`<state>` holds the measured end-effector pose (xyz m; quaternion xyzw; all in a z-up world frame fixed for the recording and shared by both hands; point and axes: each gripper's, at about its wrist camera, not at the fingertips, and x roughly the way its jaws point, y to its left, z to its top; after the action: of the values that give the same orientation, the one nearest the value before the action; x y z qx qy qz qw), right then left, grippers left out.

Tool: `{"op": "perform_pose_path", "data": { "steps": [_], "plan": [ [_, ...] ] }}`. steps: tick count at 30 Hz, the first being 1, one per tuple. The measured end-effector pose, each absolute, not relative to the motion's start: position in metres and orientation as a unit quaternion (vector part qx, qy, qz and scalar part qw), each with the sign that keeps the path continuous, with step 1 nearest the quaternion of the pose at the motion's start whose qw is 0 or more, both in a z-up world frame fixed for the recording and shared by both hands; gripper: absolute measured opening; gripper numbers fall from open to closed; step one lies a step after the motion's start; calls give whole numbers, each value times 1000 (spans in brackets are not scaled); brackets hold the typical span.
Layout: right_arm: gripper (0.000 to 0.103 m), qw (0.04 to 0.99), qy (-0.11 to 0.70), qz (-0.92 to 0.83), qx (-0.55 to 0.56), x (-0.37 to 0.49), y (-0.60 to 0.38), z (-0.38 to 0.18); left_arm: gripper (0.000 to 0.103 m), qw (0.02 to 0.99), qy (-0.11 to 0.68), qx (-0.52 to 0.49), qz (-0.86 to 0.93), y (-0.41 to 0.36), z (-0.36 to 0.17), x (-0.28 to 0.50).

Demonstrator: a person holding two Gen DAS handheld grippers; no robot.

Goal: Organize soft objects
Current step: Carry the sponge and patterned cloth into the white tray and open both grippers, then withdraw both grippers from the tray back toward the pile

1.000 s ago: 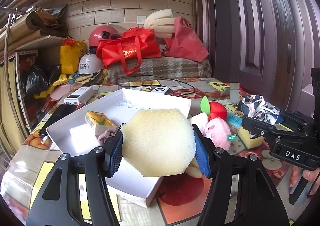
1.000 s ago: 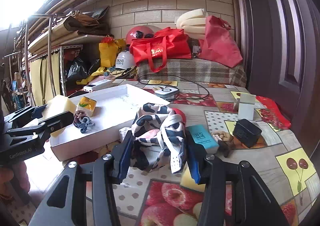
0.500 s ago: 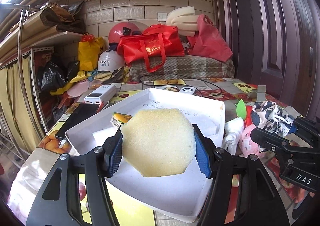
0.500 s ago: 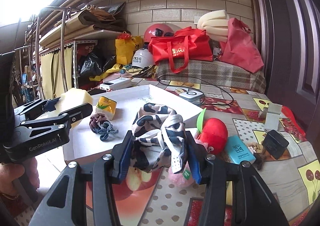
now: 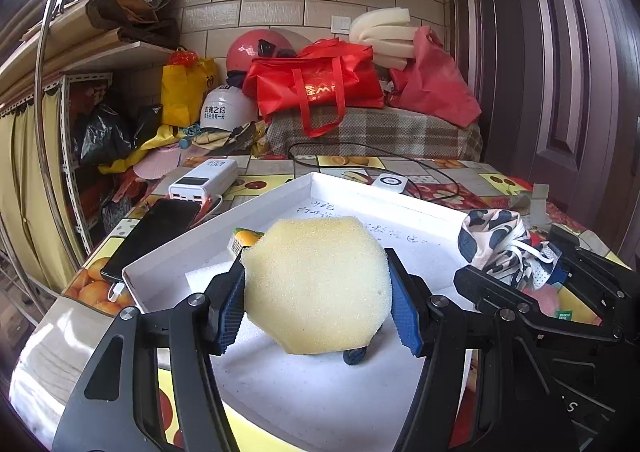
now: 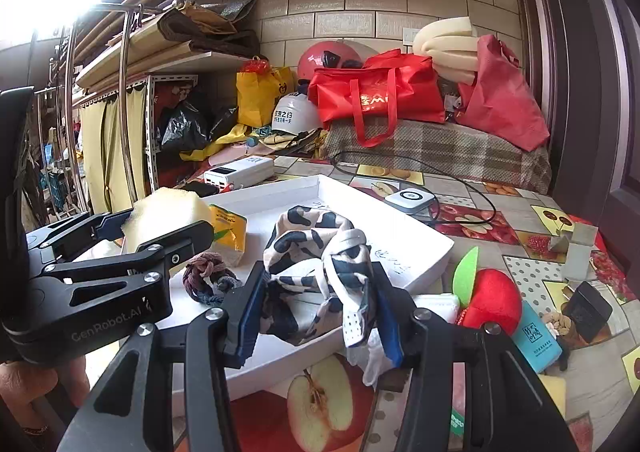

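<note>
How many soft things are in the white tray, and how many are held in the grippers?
In white tray: 2 (yellow pouch, hair ties)
In left gripper: 1 (yellow sponge)
In right gripper: 1 (patterned cloth)
Total: 4

Two wrist fisheyes, close over your white tray (image 5: 224, 220).
Each looks forward along its own fingers toward the brick wall (image 6: 360, 0); both share the tray, and each catches the other gripper at frame edge.
</note>
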<state>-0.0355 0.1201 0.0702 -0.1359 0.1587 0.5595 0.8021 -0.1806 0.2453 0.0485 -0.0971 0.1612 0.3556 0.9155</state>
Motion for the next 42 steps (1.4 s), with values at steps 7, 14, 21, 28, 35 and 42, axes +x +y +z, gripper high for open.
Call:
{"op": "perform_pose_path", "data": {
  "steps": [7,14,21,28,35,42],
  "plan": [
    [50,804,176,553,-131,-26,139,70,63,913,153,-89,368,263,51,-169],
    [50,811,197,537,-121,-7,167,68,63,903,157,-97,389,283,50,-161],
    [50,811,234,520,-130,9,197,62,63,899,171,-99,392,286,48,-156],
    [50,809,238,521,-128,9,196,62,63,897,171,-98,395,288,48,-157],
    [51,807,249,521,-126,13,198,61,65,891,169,-95,412,286,48,-158],
    [87,814,259,507,-117,19,198,60,103,876,143,-102,449,285,49,-168]
  ]
}}
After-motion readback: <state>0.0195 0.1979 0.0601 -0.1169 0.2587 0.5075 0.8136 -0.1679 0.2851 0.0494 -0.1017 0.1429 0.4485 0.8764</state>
